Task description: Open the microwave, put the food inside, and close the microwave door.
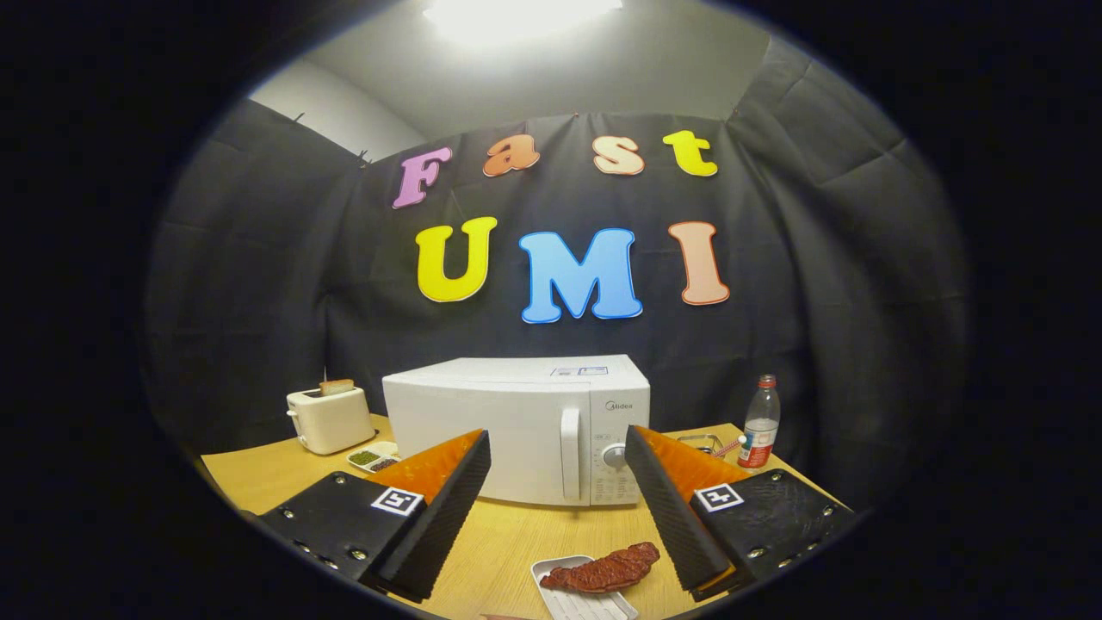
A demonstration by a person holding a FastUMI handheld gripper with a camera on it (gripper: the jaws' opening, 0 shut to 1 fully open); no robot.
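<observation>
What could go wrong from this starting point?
1. The microwave door is shut; its slim vertical handle sits right beside the dial, so the open gripper may well bump the dial when it reaches for the handle.
2. The meat overhangs its small tray between the fingers; it could slide off when lifted.
3. The bottle stands near the microwave's right side and might get knocked.

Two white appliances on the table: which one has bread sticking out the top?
The toaster, the smaller one left of the microwave and beyond the open tongs. The microwave is closed, its top bare.
</observation>
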